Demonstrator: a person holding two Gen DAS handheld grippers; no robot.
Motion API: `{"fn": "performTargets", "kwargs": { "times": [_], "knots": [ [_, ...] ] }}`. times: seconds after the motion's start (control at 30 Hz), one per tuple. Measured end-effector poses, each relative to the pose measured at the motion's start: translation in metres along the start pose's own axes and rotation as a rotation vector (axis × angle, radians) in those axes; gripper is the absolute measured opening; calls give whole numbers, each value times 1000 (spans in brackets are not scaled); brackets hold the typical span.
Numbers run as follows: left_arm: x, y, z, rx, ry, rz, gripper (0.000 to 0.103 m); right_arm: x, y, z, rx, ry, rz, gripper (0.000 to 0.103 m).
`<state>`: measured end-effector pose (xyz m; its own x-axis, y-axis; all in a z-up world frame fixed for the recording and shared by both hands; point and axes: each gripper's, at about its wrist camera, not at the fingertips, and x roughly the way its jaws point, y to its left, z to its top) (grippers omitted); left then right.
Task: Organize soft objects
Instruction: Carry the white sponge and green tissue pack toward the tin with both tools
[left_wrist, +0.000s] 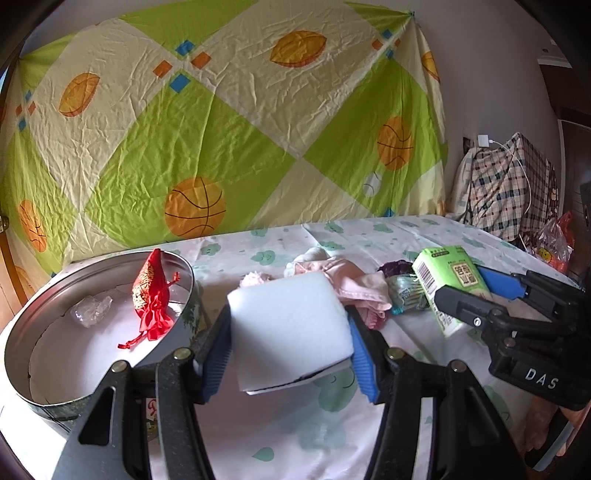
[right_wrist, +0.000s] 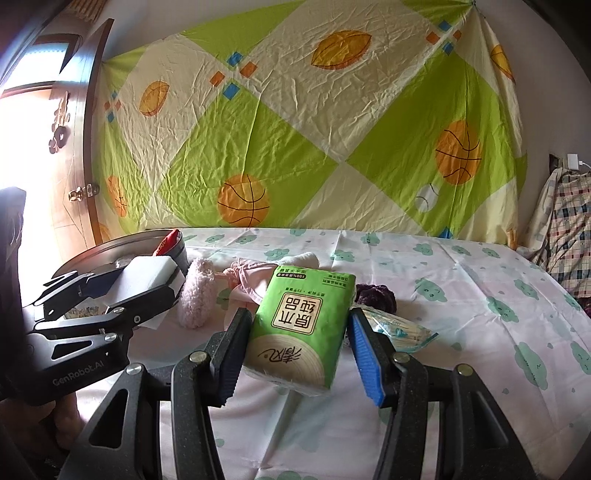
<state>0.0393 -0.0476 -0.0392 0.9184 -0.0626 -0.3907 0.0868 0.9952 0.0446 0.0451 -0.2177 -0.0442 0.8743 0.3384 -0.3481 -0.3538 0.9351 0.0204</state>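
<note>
My left gripper (left_wrist: 290, 343) is shut on a white foam sponge (left_wrist: 291, 325), held above the bed just right of a round metal tin (left_wrist: 22, 354). Inside the tin lie a red drawstring pouch (left_wrist: 151, 299) and a crumpled clear plastic bit (left_wrist: 90, 310). My right gripper (right_wrist: 299, 343) is shut on a green tissue pack (right_wrist: 303, 328), lifted over the sheet; in the left wrist view the pack (left_wrist: 448, 280) shows at the right. On the bed behind lie pink garments (left_wrist: 354, 288), a fluffy pink sock (right_wrist: 195, 295), a dark purple item (right_wrist: 376, 295) and a clear packet (right_wrist: 399, 332).
A green and cream sheet with basketballs (left_wrist: 221, 129) hangs behind the bed. A plaid bag (left_wrist: 509, 188) with a white cable and an orange plastic bag (left_wrist: 554, 243) sit at the far right. A wooden door (right_wrist: 74, 147) stands at the left. The bed sheet (right_wrist: 480, 295) lies flat to the right.
</note>
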Motion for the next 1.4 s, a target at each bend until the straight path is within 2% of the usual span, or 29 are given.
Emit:
{"fn": "performTargets", "kwargs": {
  "times": [0.27, 0.67, 1.4],
  "knots": [
    [-8, 5, -2, 1, -46, 19, 57, -12, 3, -1, -13, -77, -27, 56],
    [-23, 13, -7, 5, -126, 70, 57, -15, 8, 0, -14, -106, -75, 56],
    [-28, 42, -10, -58, -124, 114, 57, -9, 45, 0, -49, -129, -36, 56]
  ]
}}
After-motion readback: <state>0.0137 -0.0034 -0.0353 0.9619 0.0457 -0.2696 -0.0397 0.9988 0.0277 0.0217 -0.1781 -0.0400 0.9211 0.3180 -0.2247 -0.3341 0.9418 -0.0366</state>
